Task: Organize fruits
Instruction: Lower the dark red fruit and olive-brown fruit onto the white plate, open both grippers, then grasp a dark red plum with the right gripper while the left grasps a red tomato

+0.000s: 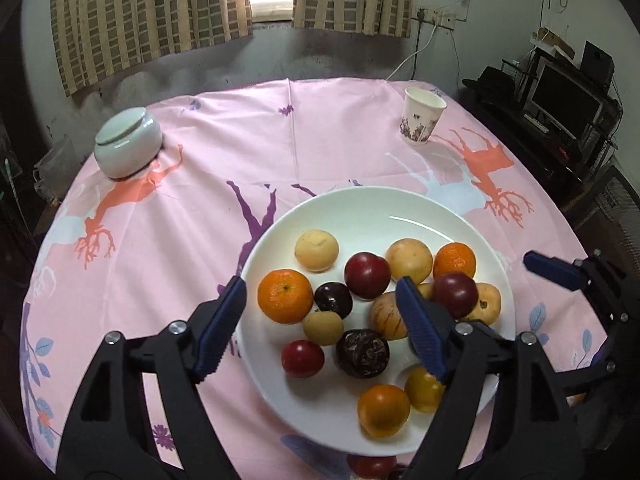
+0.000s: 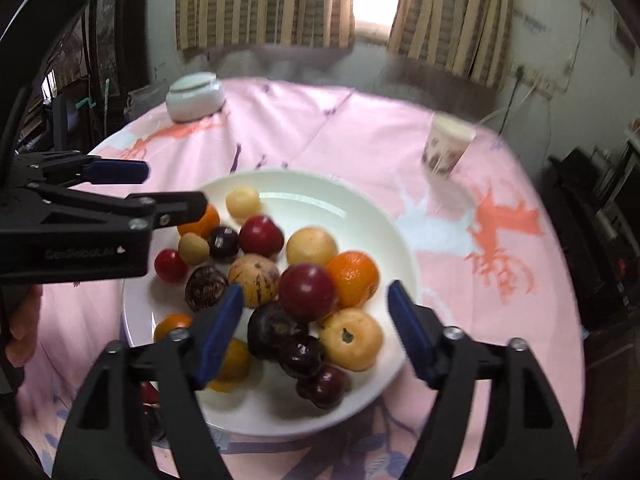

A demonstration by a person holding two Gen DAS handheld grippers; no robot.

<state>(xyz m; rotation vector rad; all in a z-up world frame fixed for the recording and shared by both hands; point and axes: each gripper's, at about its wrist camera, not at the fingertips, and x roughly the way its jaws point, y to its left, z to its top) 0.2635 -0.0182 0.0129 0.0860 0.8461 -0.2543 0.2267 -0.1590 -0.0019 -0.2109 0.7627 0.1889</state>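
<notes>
A white plate [image 1: 360, 204] [image 2: 320, 188] on the pink tablecloth holds several fruits: oranges [image 1: 285, 295] [image 2: 354, 278], red plums [image 1: 367, 275] [image 2: 307, 286], pale yellow fruits [image 1: 317, 249] [image 2: 311, 245] and a dark wrinkled fruit [image 1: 362, 353] [image 2: 205, 287]. My left gripper [image 1: 320, 286] hovers open over the plate's near left part, its blue pads wide apart and touching nothing. My right gripper [image 2: 316, 290] is open above the plate's near right fruits, pads clear of them. Each gripper also shows at the other view's edge: the right gripper [image 1: 552, 268], the left gripper [image 2: 120, 172].
A pale lidded ceramic jar [image 1: 128, 142] [image 2: 194, 96] stands at the table's far left and a patterned paper cup [image 1: 420, 116] [image 2: 446, 146] at the far right. A red fruit [image 1: 372, 466] lies off the plate at the near edge. A desk with a monitor [image 1: 564, 96] is beyond the table's right side.
</notes>
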